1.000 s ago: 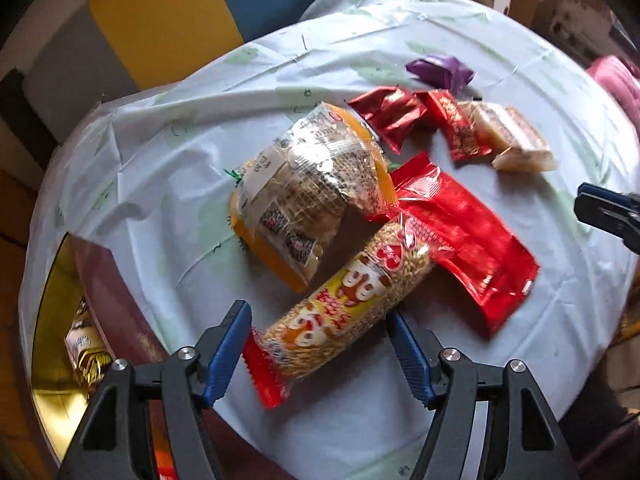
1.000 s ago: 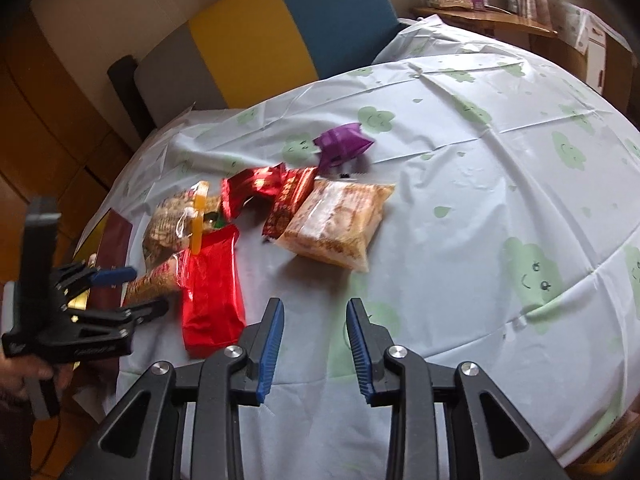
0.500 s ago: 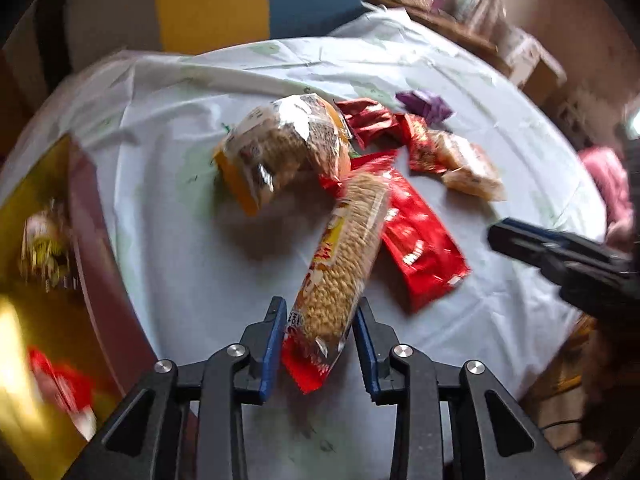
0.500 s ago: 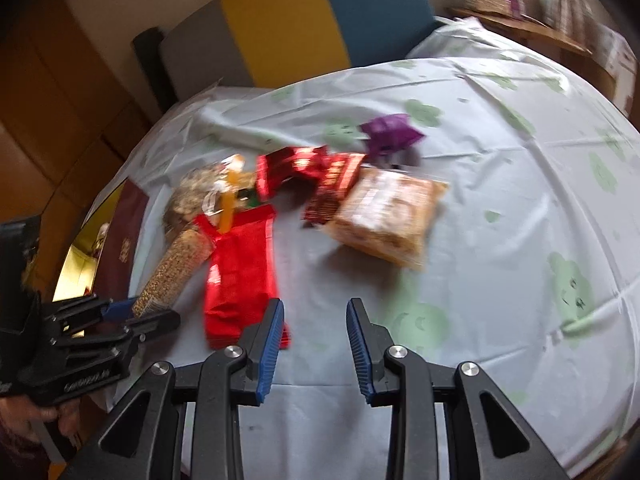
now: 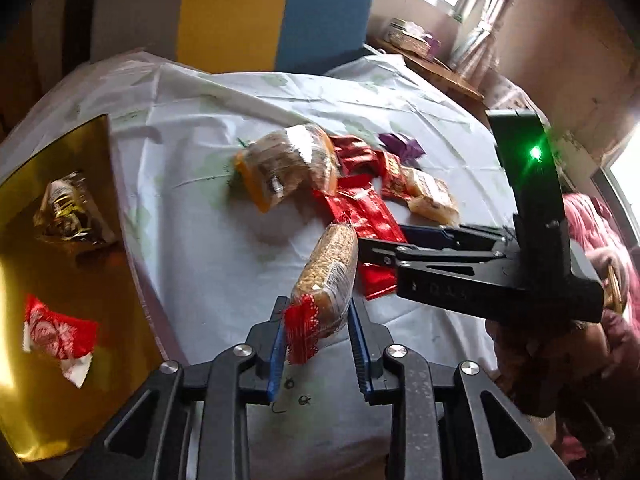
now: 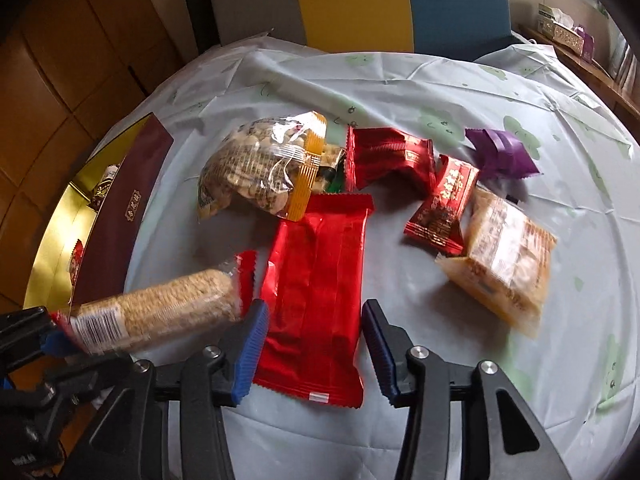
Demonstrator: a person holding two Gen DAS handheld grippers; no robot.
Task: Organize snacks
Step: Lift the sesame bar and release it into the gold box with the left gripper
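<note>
Behind the round tabletop [image 5: 224, 248] with its pale cloud-print cloth stands a yellow-and-blue chair back, upper centre of your left wrist view. Low in the frame, your left gripper [image 5: 318, 344] has its jaws clamped on the red end of a long grain-bar packet [image 5: 329, 270], which juts up toward frame centre. At left lies a gold tray [image 5: 48, 396] holding a small red-and-white wrapper [image 5: 56, 332] and a gold-foil snack [image 5: 70, 212]. Your right gripper [image 5: 370, 254] reaches in from the right edge.

In your right wrist view, pale cloth fills the frame. Your right gripper [image 6: 314, 346] sits at the bottom with jaws apart, straddling the near end of a flat red packet [image 6: 320, 292]. Above it lie a clear peanut bag [image 6: 260, 168], two smaller red packets, a purple wrapper [image 6: 500, 154] and an orange biscuit pack [image 6: 506, 256] at right. The grain-bar packet hangs at lower left.
</note>
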